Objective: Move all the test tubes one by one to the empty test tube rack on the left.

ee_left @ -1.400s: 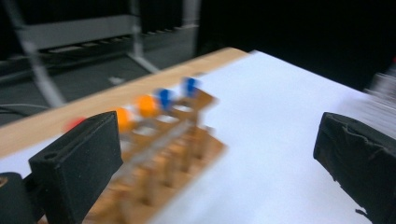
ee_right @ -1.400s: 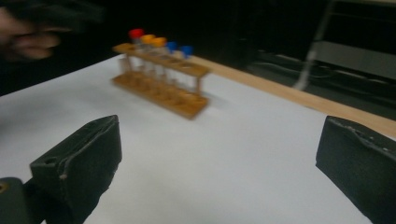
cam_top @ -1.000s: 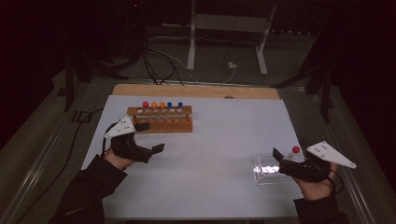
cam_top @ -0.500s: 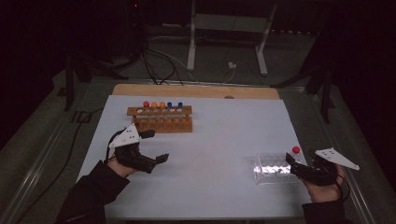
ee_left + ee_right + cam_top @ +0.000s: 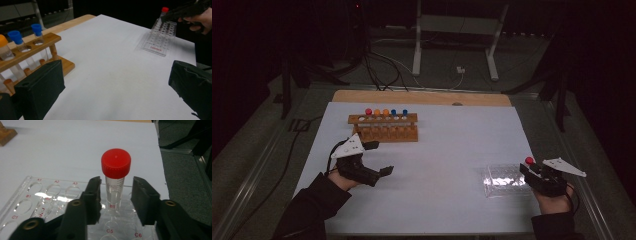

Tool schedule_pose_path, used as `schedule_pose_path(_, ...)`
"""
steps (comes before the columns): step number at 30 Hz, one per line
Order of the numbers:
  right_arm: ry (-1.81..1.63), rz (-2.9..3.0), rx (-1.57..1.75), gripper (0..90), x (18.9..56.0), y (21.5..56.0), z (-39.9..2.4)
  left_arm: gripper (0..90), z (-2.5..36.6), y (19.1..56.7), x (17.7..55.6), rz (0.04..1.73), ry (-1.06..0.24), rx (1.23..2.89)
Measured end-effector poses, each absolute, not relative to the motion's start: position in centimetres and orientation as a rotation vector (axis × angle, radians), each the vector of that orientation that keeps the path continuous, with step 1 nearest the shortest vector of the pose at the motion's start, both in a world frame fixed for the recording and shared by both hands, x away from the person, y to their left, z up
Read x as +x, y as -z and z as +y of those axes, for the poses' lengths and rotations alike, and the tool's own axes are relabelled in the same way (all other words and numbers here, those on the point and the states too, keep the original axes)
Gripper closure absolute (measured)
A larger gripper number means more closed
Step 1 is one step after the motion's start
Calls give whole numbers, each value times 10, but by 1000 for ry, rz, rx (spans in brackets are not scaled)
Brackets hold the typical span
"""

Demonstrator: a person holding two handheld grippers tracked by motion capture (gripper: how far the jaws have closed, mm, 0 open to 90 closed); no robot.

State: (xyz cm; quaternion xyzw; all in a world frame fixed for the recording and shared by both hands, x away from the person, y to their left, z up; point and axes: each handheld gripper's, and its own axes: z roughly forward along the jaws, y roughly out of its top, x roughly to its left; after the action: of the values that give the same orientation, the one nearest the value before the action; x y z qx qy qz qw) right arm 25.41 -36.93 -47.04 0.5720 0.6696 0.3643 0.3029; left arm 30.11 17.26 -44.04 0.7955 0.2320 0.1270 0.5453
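Right gripper view: the right gripper point(image 5: 116, 195) has just been closing around the red-capped tube point(image 5: 115, 180), gaps still visible either side. Tube stands upright in the clear rack point(image 5: 32, 200), near right of the table, now lower than a second ago; seating appears under way.

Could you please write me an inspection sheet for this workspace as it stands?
Surface: white table top, bare in the middle.
Job's things: red-capped tube upright in the clear rack; wooden rack with five capped tubes at the far left.
Clutter: small dark spot on the far wooden edge, too small to tell.
Tools: right tool has just been closing, with the tube between its jaws and gaps on both sides; left tool is open and empty.
Cables: floor cable left of the table.
Surroundings: metal stand behind, dark room.
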Motion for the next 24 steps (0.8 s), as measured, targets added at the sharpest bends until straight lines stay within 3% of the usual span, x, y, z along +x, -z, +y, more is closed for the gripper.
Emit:
schedule_pose_path(6, -933, 1791, 1506, 729, 259, 473, -365, 9, 172, 442, 302, 552, -298, 1895)
schedule_pose_path(24, -939, 1735, 1383, 745, 243, 430, -353, 9, 170, 441, 303, 545, -270, 1904)
